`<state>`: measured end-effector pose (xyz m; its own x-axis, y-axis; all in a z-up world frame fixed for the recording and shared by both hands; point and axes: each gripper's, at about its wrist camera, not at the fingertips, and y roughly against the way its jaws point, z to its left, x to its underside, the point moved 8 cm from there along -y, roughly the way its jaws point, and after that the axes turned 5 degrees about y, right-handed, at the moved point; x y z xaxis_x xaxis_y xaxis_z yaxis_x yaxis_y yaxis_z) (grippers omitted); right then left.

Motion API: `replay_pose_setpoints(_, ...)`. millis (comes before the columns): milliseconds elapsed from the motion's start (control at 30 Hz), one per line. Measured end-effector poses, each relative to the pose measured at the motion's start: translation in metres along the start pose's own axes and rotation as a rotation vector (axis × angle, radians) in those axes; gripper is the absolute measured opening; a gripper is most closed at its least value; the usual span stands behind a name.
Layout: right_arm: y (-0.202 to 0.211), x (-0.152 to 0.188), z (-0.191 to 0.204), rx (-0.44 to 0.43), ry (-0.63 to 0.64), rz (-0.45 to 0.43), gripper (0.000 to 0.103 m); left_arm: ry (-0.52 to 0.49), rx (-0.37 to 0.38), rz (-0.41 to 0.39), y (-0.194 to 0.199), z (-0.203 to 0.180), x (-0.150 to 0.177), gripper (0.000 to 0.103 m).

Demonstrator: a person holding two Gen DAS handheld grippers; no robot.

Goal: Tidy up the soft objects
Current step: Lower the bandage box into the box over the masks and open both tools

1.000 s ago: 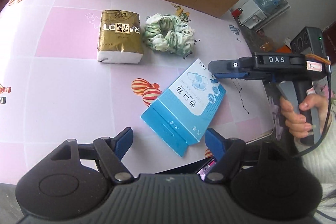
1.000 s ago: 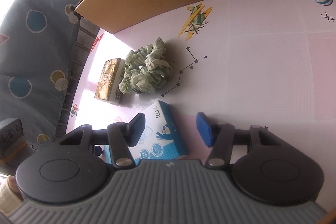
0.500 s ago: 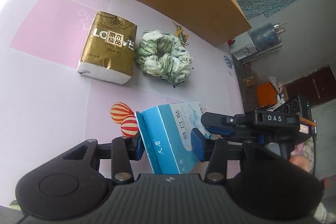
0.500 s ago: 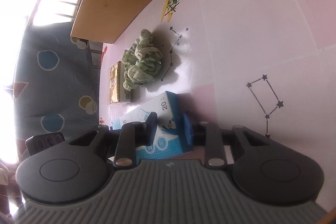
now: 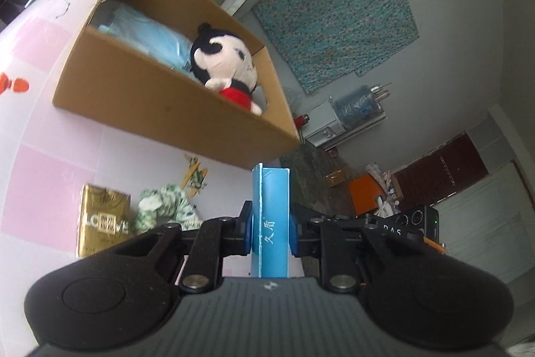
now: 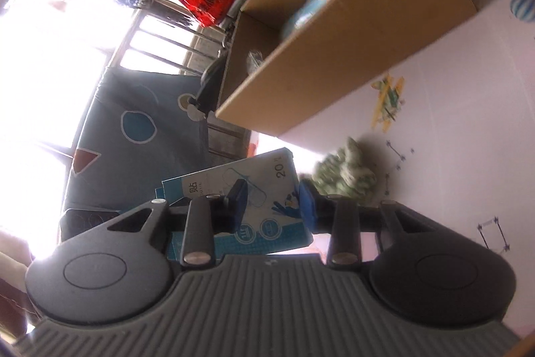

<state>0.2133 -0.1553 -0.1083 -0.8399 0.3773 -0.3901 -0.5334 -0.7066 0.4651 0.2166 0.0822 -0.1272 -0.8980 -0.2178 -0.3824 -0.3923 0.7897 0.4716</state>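
Note:
A flat blue box [image 5: 271, 190] stands edge-on between the blue pads of my left gripper [image 5: 270, 230]. The jaws are closing and the pads press its two faces. It hangs above the table, in front of an open cardboard box [image 5: 150, 103]. In the right wrist view the same blue box [image 6: 267, 169] shows its printed face just behind my right gripper [image 6: 272, 201]. Those jaws are opening and no pad presses the box. A green-and-white scrunchie [image 5: 164, 206] and a gold tissue pack [image 5: 102, 223] lie on the pink table [image 5: 50, 163].
The cardboard box [image 6: 367, 32] holds a plush doll [image 5: 227, 63] and a pale blue soft bundle [image 5: 147, 32]. The right tool's black body [image 5: 394, 228] sits close beside my left fingers. The scrunchie [image 6: 347, 176] lies just past the right pad. Room clutter lies beyond the table edge.
The left jaws closed on the blue box and lifted it off the table, turning it upright. Both grippers rose and tilted up toward the cardboard box. The right jaws pinched, then loosened.

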Motion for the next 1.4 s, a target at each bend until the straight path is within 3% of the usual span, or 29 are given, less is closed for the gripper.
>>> replay_pose_setpoints(100,-0.004,-0.052,0.027,-0.017,0.051,-0.051,0.034,-0.021,0.046,-0.061,0.010,-0.021,-0.044,0.021)
replay_pose_setpoints(200,-0.028,-0.115,0.048,0.045,0.138,-0.079,0.034,-0.020,0.056,-0.093,0.005,-0.028,-0.097,0.021)
replay_pose_setpoints(300,-0.081,-0.169,0.046,0.119,0.212,-0.058,0.034,-0.032,0.051,-0.062,-0.017,-0.015,-0.154,0.021)
replay_pose_setpoints(367,-0.122,-0.200,0.023,0.162,0.163,-0.006,0.034,-0.017,0.001,-0.053,-0.034,0.007,-0.192,0.021)
replay_pose_setpoints(467,-0.177,-0.221,0.004,0.197,0.135,0.081,0.028,0.054,-0.053,-0.048,-0.056,0.050,-0.240,0.021)
replay_pose_setpoints(533,-0.205,-0.222,-0.003,0.271,0.161,0.114,0.027,0.071,-0.117,-0.028,-0.073,0.070,-0.259,0.021)
replay_pose_setpoints(600,-0.225,-0.220,-0.007,0.367,0.257,0.145,0.027,0.006,-0.193,0.012,-0.094,0.080,-0.269,0.021)
replay_pose_setpoints(667,-0.237,-0.216,-0.020,0.433,0.252,0.171,0.027,-0.010,-0.255,0.062,-0.116,0.088,-0.271,0.023)
replay_pose_setpoints(700,-0.238,-0.216,-0.026,0.434,0.226,0.169,0.027,-0.014,-0.285,0.088,-0.125,0.092,-0.270,0.030)
replay_pose_setpoints(767,-0.239,-0.219,-0.038,0.449,0.203,0.169,0.027,-0.084,-0.353,0.098,-0.136,0.089,-0.274,0.036)
replay_pose_setpoints(833,-0.240,-0.220,-0.049,0.479,0.197,0.177,0.027,-0.219,-0.491,0.085,-0.141,0.083,-0.278,0.050)
replay_pose_setpoints(867,-0.243,-0.218,-0.055,0.495,0.201,0.193,0.027,-0.308,-0.560,0.075,-0.142,0.077,-0.279,0.074)
replay_pose_setpoints(900,-0.245,-0.218,-0.058,0.505,0.210,0.205,0.027,-0.386,-0.614,0.072,-0.142,0.072,-0.278,0.084)
replay_pose_setpoints(933,-0.247,-0.217,-0.062,0.506,0.197,0.216,0.027,-0.452,-0.667,0.079,-0.142,0.066,-0.277,0.083)
replay_pose_setpoints(967,-0.246,-0.216,-0.063,0.486,0.181,0.207,0.027,-0.490,-0.722,0.081,-0.141,0.063,-0.276,0.075)
replay_pose_setpoints(1067,-0.250,-0.219,-0.061,0.513,0.217,0.204,0.027,-0.513,-0.825,0.076,-0.131,0.061,-0.275,0.055)
replay_pose_setpoints(1167,-0.259,-0.217,-0.057,0.517,0.250,0.239,0.027,-0.537,-0.843,0.118,-0.126,0.065,-0.271,0.035)
replay_pose_setpoints(1367,-0.273,-0.215,-0.056,0.586,0.310,0.298,0.026,-0.520,-0.873,0.102,-0.124,0.075,-0.278,0.026)
replay_pose_setpoints(1400,-0.275,-0.216,-0.056,0.597,0.308,0.298,0.025,-0.538,-0.887,0.113,-0.127,0.075,-0.277,0.014)
